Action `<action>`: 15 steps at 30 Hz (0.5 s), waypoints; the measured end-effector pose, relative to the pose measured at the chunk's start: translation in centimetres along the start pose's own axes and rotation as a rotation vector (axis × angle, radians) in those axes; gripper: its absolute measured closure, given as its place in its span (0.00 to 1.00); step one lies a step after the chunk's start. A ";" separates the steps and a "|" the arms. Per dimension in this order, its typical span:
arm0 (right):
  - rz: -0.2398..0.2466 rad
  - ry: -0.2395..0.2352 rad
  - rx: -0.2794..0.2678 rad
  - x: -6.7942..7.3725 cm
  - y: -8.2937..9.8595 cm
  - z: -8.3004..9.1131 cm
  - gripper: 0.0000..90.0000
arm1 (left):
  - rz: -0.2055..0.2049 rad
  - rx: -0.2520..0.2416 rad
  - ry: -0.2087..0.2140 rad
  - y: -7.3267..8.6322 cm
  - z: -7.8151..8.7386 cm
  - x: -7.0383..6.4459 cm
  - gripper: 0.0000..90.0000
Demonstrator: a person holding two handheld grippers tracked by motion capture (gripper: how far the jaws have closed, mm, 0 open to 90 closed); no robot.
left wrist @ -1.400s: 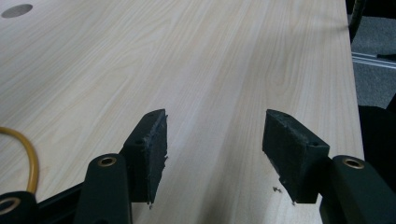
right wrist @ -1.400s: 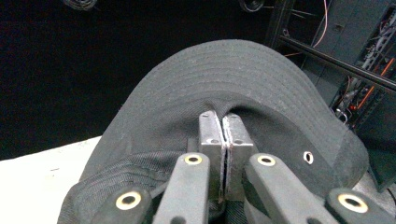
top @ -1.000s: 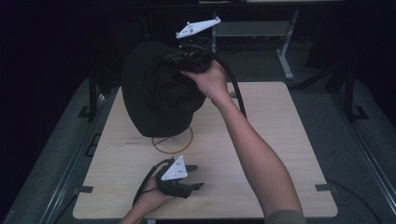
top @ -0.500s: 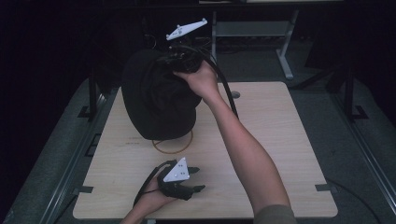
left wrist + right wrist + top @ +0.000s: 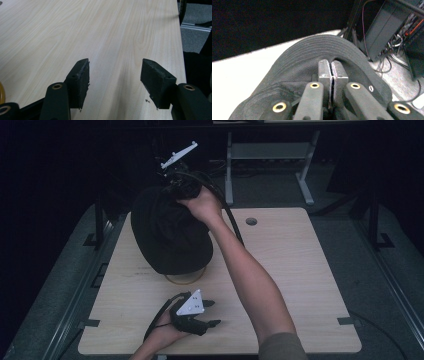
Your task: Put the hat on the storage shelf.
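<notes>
Right gripper (image 5: 331, 75): jaws pressed together, clamped on black fabric of the hat (image 5: 322, 47). In the right gripper view the brim curves up and over just beyond the jaw tips, stitched rows visible; a thin fold of cloth sits between the pads, though how deep the bite goes is hidden by the jaws themselves. Right of the brim: a dark equipment rack with cables (image 5: 392, 32), partly cut off at the frame edge. Left of it is a bright, washed-out surface, overexposed, no detail.

High view: right gripper (image 5: 181, 184) is raised at the far side of the table (image 5: 300, 270), its grey plate tilted above it. The hat (image 5: 167, 232) hangs below and toward the person from it, black on black, so crown vs. brim is hard to separate there. Under the hat's near edge, a yellowish ring (image 5: 185, 278) on the table, mostly covered; can't tell whether the hat touches it. The right hand and forearm block the gripper's right side.

Left gripper (image 5: 115, 75): jaws wide apart, nothing between them, low over bare wood near the table's near edge. A sliver of yellow at the far left of the left gripper view, cut off. In the high view, the left gripper (image 5: 192, 312) is well apart from the hat, nearer the person.
</notes>
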State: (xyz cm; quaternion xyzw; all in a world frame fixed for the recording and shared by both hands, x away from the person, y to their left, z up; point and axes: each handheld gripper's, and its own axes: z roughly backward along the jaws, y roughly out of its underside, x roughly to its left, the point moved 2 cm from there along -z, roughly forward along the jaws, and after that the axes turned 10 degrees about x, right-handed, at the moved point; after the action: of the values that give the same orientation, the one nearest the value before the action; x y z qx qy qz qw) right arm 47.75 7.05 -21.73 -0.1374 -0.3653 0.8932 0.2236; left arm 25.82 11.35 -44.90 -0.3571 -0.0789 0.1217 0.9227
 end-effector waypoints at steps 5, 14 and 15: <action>-0.010 0.004 0.004 0.4 -0.2 -0.8 0.75 | -0.004 0.005 0.009 0.0 -0.1 -0.2 0.44; -0.031 -0.048 -0.027 0.1 0.7 -0.2 0.63 | -0.005 0.010 0.012 0.0 -0.2 -0.3 0.44; -0.050 -0.068 -0.033 0.0 1.1 0.1 0.60 | -0.002 0.010 0.011 0.0 -0.2 -0.2 0.44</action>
State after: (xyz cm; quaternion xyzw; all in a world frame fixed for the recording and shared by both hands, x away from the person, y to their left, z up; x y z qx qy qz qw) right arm 47.42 6.29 -22.47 -0.1017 -0.3907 0.8853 0.2309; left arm 25.67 11.10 -45.06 -0.3530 -0.0734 0.1193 0.9251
